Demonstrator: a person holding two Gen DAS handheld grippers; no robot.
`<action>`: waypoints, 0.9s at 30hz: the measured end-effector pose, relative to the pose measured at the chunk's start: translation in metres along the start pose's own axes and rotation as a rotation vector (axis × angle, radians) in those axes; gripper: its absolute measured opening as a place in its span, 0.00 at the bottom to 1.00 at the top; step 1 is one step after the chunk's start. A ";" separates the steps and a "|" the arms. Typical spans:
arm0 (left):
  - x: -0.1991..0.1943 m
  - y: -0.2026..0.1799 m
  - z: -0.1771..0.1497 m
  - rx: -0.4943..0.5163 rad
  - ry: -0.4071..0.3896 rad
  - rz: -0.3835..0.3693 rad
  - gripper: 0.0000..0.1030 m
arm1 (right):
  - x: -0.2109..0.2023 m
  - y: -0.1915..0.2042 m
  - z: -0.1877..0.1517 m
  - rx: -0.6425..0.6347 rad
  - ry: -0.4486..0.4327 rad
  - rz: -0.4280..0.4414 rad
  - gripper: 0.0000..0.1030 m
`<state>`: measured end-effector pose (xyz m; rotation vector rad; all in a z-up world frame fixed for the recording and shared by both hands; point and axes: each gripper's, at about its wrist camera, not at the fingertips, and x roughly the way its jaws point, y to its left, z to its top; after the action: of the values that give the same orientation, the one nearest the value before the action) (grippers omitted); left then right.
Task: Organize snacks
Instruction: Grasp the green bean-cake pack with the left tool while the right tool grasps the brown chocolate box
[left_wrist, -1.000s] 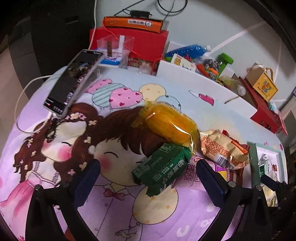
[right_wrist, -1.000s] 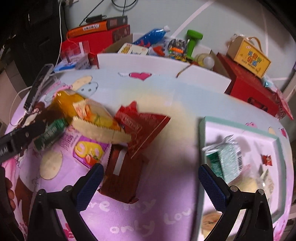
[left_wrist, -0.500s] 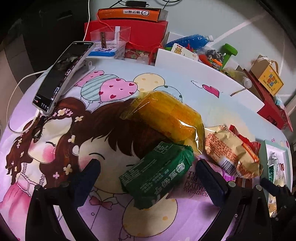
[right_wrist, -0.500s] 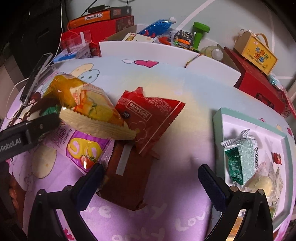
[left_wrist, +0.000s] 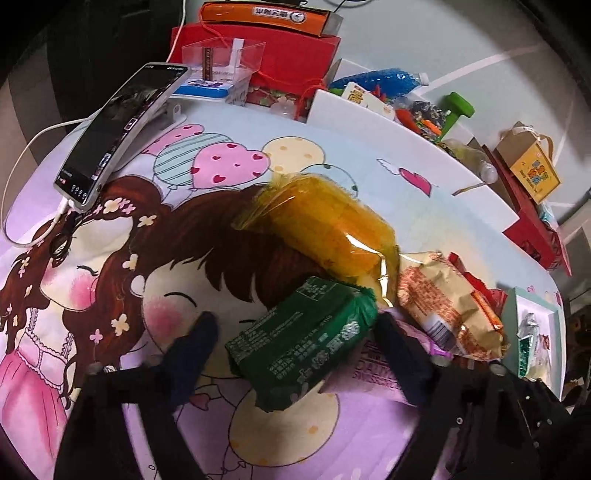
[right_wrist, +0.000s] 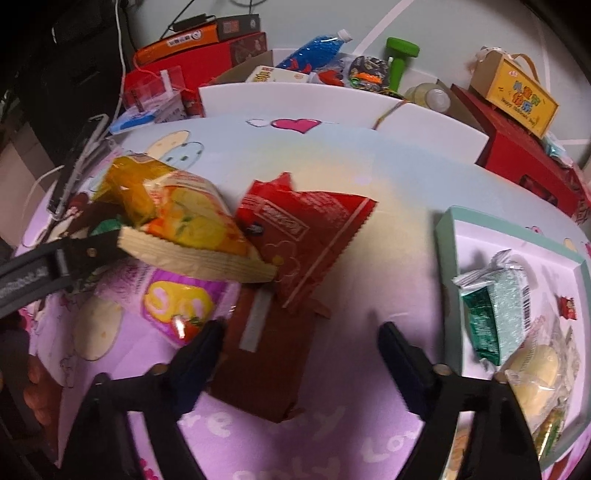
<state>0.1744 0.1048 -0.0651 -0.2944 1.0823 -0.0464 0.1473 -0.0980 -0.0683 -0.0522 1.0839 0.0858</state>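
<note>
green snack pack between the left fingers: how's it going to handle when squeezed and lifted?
The green snack pack looks blocky with crisp edges, so it probably holds shape. Its glossy film may slip against the pads. It leans on the orange bag, which could shift when it lifts. The left gripper is closing around it, not yet pressing.

A cartoon cloth (left_wrist: 110, 295) is spread over the table. A phone (left_wrist: 118, 129) is propped at its far left corner, with a white cable (left_wrist: 22, 162) plugged in. Behind it a clear box (left_wrist: 221, 59) is seen before a red box (left_wrist: 288, 48) – an orange case (left_wrist: 266, 14) is laid on top. Further right a blue bottle (left_wrist: 376, 79), a green dumbbell (left_wrist: 458, 110) and a yellow carton (left_wrist: 532, 170) are crowded along the wall.
</note>
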 end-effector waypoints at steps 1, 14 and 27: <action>-0.001 -0.001 0.000 0.005 0.000 -0.001 0.77 | -0.001 0.001 0.000 -0.002 -0.002 0.006 0.72; -0.011 -0.004 0.000 0.019 0.019 0.016 0.73 | -0.010 0.004 -0.006 0.004 -0.016 0.058 0.43; -0.046 -0.011 -0.002 0.057 -0.029 0.021 0.73 | -0.033 -0.004 -0.011 0.013 -0.027 0.069 0.41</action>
<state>0.1517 0.1023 -0.0234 -0.2315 1.0537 -0.0544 0.1224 -0.1049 -0.0440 -0.0017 1.0592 0.1406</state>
